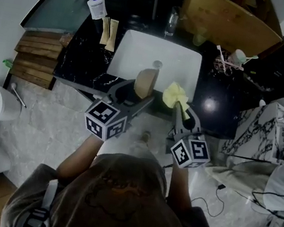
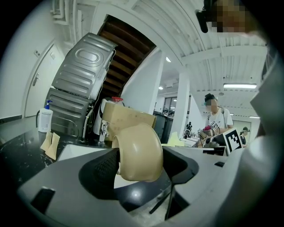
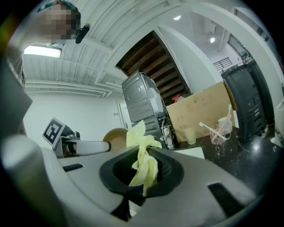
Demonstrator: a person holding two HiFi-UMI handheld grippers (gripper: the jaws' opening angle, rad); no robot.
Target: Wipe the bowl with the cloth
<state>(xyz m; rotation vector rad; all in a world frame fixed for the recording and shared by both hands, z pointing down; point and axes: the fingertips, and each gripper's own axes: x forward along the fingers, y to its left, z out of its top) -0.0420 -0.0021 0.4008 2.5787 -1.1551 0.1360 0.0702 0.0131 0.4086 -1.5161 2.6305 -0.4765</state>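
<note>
Tan and smooth bowl [image 1: 146, 83], matte, with a thick rounded wall, standing on edge rather than flat. Hangs in the air over the front part of the white sink [image 1: 137, 49], touching neither basin nor black counter [image 1: 82, 64]. Shows its curved outer side in the left gripper view, with the paler rim turned to that view's left.

Clamped across the bowl: left gripper [image 1: 139, 94], one dark pad on each side of it. Just to the right, pale yellow cloth [image 1: 176, 96], crumpled into a loose bunch, part poking up past the jaws and part hanging down between them. Pinched tight in the right gripper [image 1: 180, 107], jaws closed on the folds. Sits just beside the bowl, with a narrow gap between the two in the head view.

Both bare forearms stretched forward from the body, roughly parallel, tips leaning slightly toward each other. Both grippers level with the sink's front edge, marker cubes close to the person, jaws pointing away toward the wall. Behind the sink, on the counter: a white pump bottle [image 1: 97, 7] at the left and a cardboard box [image 1: 229, 22] at the right.
</note>
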